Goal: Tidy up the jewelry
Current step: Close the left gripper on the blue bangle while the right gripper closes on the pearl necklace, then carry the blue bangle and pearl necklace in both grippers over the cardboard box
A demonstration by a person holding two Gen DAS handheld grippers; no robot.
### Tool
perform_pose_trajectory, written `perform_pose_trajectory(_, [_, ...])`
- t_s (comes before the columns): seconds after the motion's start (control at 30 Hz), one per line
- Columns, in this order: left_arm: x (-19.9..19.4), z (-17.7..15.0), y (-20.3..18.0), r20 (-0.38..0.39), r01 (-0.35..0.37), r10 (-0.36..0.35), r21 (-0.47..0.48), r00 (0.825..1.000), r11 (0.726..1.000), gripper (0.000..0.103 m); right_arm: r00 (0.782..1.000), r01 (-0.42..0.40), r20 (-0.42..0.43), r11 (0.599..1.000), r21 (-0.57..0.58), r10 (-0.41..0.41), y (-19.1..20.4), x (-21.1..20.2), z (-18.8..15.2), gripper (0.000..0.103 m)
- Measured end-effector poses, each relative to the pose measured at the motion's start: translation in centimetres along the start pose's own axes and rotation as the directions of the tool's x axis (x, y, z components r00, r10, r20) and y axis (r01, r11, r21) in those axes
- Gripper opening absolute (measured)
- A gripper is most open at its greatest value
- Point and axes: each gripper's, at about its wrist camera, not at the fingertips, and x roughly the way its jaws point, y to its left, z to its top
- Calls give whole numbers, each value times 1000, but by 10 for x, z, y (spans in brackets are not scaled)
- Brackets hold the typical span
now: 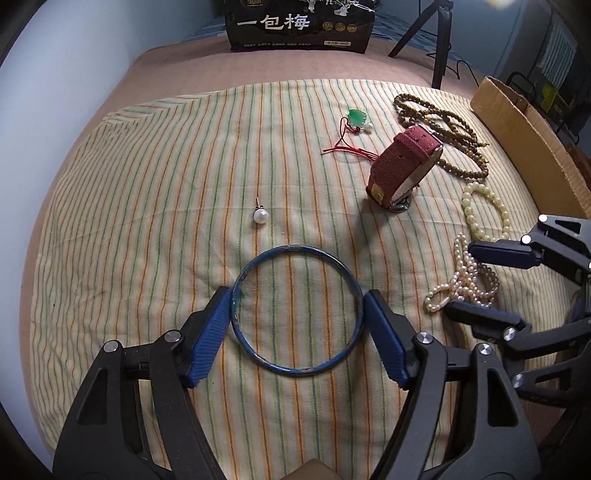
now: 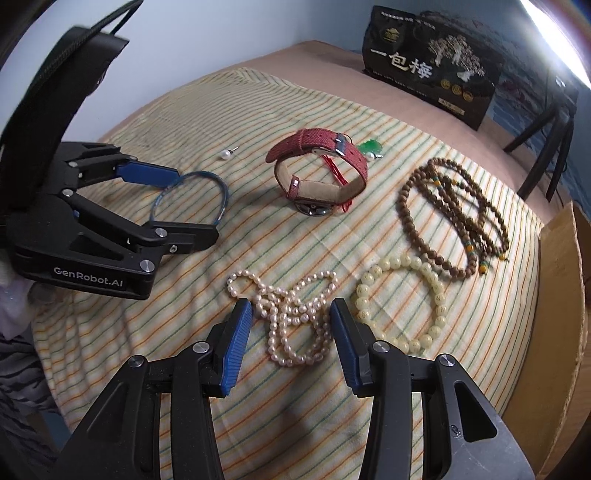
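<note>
A blue bangle (image 1: 297,311) lies on the striped cloth (image 1: 166,166), and my left gripper (image 1: 297,301) is open with a blue pad at each side of it. It also shows in the right wrist view (image 2: 221,192). My right gripper (image 2: 291,308) is open around a tangled pearl necklace (image 2: 295,321), seen too in the left wrist view (image 1: 463,280). A red-strap watch (image 1: 404,164), a single pearl earring (image 1: 260,215), a green pendant on red cord (image 1: 356,118), a cream bead bracelet (image 2: 402,302) and brown bead strands (image 2: 450,214) lie on the cloth.
A cardboard box (image 1: 528,136) stands along the right edge of the bed. A black snack bag (image 1: 301,24) stands at the back. Tripod legs (image 1: 439,44) rise behind the bed at the back right. A pale wall runs along the left.
</note>
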Motion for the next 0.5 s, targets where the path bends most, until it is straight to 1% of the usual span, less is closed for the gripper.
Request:
perform_pose_trajectory(0.07, [0, -1, 1, 1, -1, 1, 3, 1000, 1000, 75, 1000, 18, -1, 999, -28, -18, 5, 1, 1, 42])
perform_pose_trajectory(0.1, [0, -1, 1, 2, -3, 3, 3, 1000, 1000, 75, 1000, 21, -1, 999, -39, -22, 7, 1, 1, 40])
perform_pose_trajectory(0.13, [-1, 0, 1, 2, -3, 3, 1, 1000, 1000, 74, 1000, 12, -3, 999, -46, -12, 8, 1, 1, 32])
perform_pose_trajectory(0.17, [-1, -1, 2, 2, -1, 1, -1, 1000, 1000, 74, 1000, 4, -3, 999, -48, -5, 9, 0, 1, 29])
perform_pose_trajectory(0.23, [-2, 0, 2, 3, 4, -4, -10, 1000, 1000, 74, 1000, 3, -2, 998, -58, -3, 11, -1, 0, 17])
perform_pose_trajectory(0.27, [-3, 0, 3, 3, 8, -8, -13, 1000, 1000, 74, 1000, 7, 0, 998, -68, -7, 13, -2, 0, 14])
perform_pose_trajectory(0.43, [-12, -1, 6, 13, 3, -2, -31, 1000, 1000, 74, 1000, 1, 14, 998, -62, 0, 14, -8, -1, 10])
perform_pose_trajectory(0.47, [-14, -1, 7, 11, 13, -12, -32, 1000, 999, 74, 1000, -1, 23, 998, -55, 2, 13, -11, 0, 10])
perform_pose_trajectory(0.5, [-17, 0, 9, 16, 8, -8, -38, 1000, 999, 74, 999, -5, 33, 999, -48, 7, 13, -15, 0, 10])
